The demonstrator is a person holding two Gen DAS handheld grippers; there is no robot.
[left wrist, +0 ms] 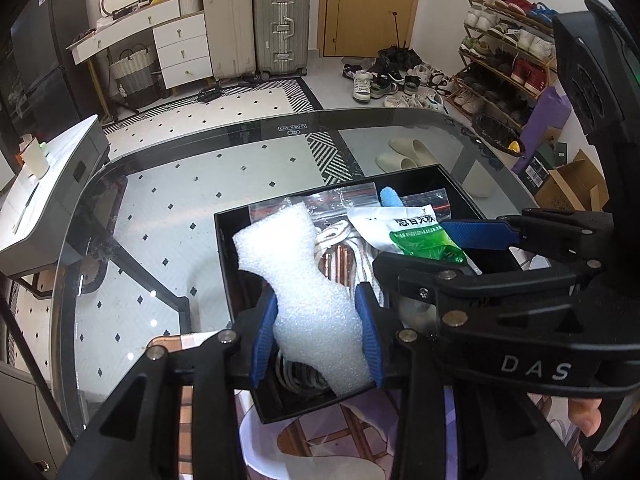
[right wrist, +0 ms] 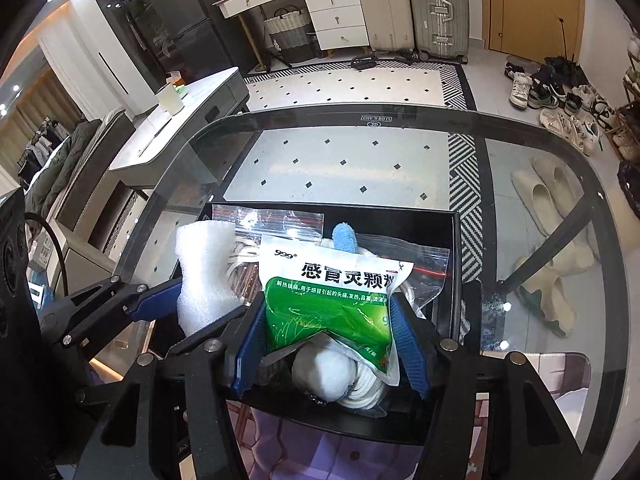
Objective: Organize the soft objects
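A black box (left wrist: 224,248) stands on the glass table and holds the soft things. My left gripper (left wrist: 318,300) is shut on a white foam piece (left wrist: 288,264), which stands upright over the box's left part. In the right wrist view, the foam (right wrist: 204,264) and one blue left finger (right wrist: 156,300) show at the left. My right gripper (right wrist: 328,320) hangs over the box (right wrist: 456,240). A green-and-white packet (right wrist: 328,292) lies between its blue pads, resting on a white ball (right wrist: 324,372) and white cord. The pads flank the packet's edges without squeezing it. The left wrist view also shows the packet (left wrist: 404,232).
Clear zip bags (right wrist: 280,220), a blue fuzzy thing (right wrist: 344,236) and copper-coloured pieces (left wrist: 338,260) also lie in the box. The glass table (right wrist: 360,168) stretches away behind it. Slippers (right wrist: 548,196) show on the floor through the glass. A white side table (left wrist: 44,196) stands at the left.
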